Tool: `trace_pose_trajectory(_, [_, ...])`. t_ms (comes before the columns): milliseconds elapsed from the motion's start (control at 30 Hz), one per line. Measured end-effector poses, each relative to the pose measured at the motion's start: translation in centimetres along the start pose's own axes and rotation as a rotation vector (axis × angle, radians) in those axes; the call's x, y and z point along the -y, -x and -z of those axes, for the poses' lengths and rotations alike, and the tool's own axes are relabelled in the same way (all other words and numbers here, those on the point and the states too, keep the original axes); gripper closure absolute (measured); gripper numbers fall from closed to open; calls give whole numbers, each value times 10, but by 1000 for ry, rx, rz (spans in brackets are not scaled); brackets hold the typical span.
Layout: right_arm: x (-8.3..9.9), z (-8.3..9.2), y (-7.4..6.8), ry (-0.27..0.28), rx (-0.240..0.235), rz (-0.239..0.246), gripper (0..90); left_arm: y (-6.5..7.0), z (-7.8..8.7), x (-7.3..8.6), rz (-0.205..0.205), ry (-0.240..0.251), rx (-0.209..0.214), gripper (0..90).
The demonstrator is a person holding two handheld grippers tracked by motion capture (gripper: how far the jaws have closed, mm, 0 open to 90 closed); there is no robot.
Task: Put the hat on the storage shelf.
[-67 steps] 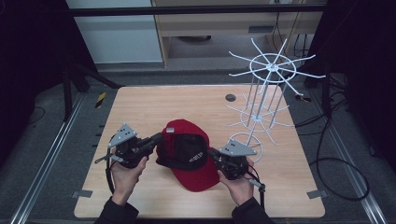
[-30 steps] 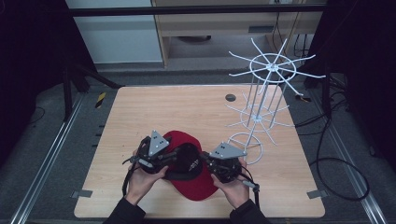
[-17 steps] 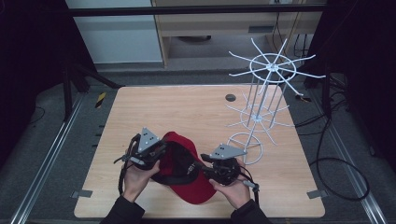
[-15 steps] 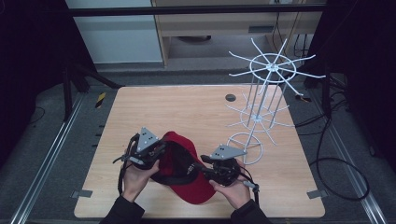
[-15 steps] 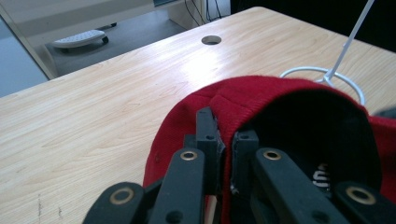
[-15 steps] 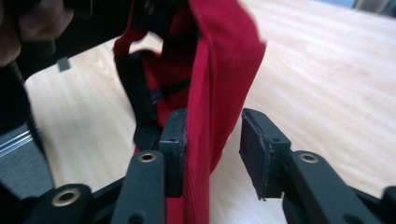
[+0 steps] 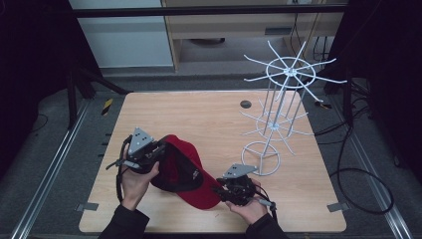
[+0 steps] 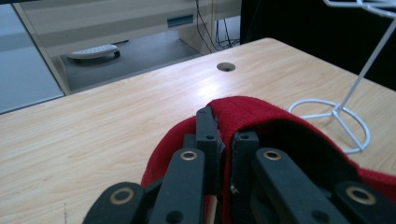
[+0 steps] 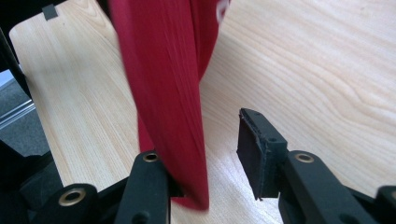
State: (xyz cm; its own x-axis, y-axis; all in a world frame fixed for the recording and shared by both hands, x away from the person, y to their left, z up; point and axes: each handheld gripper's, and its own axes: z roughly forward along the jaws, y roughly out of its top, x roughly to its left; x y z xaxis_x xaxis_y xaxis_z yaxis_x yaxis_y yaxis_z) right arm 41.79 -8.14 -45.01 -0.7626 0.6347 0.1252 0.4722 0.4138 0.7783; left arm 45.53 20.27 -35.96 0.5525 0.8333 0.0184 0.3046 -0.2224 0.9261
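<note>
Now: cap pinched on one side

My left gripper (image 7: 158, 151) pinches the red cap (image 7: 186, 172) by its rim at the table's (image 7: 209, 119) near left. My right gripper (image 7: 222, 191) is spread, the brim (image 9: 163, 84) between its jaws; a white wire rack (image 7: 278, 107) stands far right.

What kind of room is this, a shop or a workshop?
Probably a lab or recording workspace, not a shop: a bare wooden table ringed by dark curtains, loose cables on the floor, and a person working a red cap with handheld grippers beside an empty wire rack.
</note>
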Motion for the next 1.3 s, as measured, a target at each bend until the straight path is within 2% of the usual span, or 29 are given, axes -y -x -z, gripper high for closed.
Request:
trace_pose_trajectory(200, [4, -6, 2, -19, -16, -26, 653, -3, 0, -9, 16, 17, 0, 848])
trace_pose_trajectory(233, [5, -7, 3, -24, -14, -24, 676, -3, 0, -10, 18, 18, 4, 849])
trace_pose_trajectory(267, [6, -10, 3, -26, -3, -20, 747, -3, -1, -12, 14, 20, 10, 848])
trace_pose_trajectory(300, [6, -10, 3, -26, -3, -20, 747, -3, -1, -12, 14, 20, 10, 849])
trace_pose_trajectory(333, [6, -11, 4, -26, 4, -23, 827, -1, -2, -14, 9, 23, 11, 848])
trace_pose_trajectory(400, [6, -12, 6, -20, 14, -27, 834, -1, -2, -16, 6, 31, 15, 848])
trace_pose_trajectory(467, [4, -11, 6, -10, 70, -3, 837, -1, -2, -18, 9, 36, 26, 848])
trace_pose_trajectory(600, [1, -7, 4, 13, 243, 87, 837, -2, 1, -13, 14, 43, 50, 846])
trace_pose_trajectory(633, [1, -7, 4, 13, 243, 87, 837, -2, 1, -13, 14, 43, 50, 846])
trace_pose_trajectory(667, [2, -7, 5, 20, 305, 129, 834, -2, 2, -10, 10, 38, 51, 845])
trace_pose_trajectory(700, [2, -7, 6, 23, 312, 130, 832, -3, 4, -6, 10, 35, 53, 845])
trace_pose_trajectory(733, [3, -6, 7, 26, 313, 130, 829, -6, 5, 1, 16, 25, 61, 845])
trace_pose_trajectory(767, [3, -6, 7, 26, 313, 130, 829, -6, 5, 1, 16, 25, 61, 845])
trace_pose_trajectory(833, [3, -6, 6, 39, 306, 140, 822, -11, 10, 18, 34, 2, 76, 845])
trace_pose_trajectory(933, [3, -5, 5, 49, 294, 145, 811, -15, 14, 26, 32, -24, 75, 845])
trace_pose_trajectory(1000, [4, -1, 4, 69, 239, 137, 775, -17, 21, 36, 29, -41, 73, 845])
trace_pose_trajectory(1133, [5, 1, 2, 76, 217, 149, 751, -19, 31, 50, 15, -74, 68, 844])
trace_pose_trajectory(1200, [8, 3, -2, 78, 176, 161, 708, -21, 37, 64, 6, -104, 64, 843])
trace_pose_trajectory(1233, [8, 3, -2, 78, 176, 161, 708, -21, 37, 64, 6, -104, 64, 843])
trace_pose_trajectory(1267, [10, 4, -4, 71, 141, 159, 676, -23, 40, 73, 0, -129, 54, 842])
trace_pose_trajectory(1300, [10, 4, -4, 71, 141, 159, 676, -23, 40, 73, 0, -129, 54, 842])
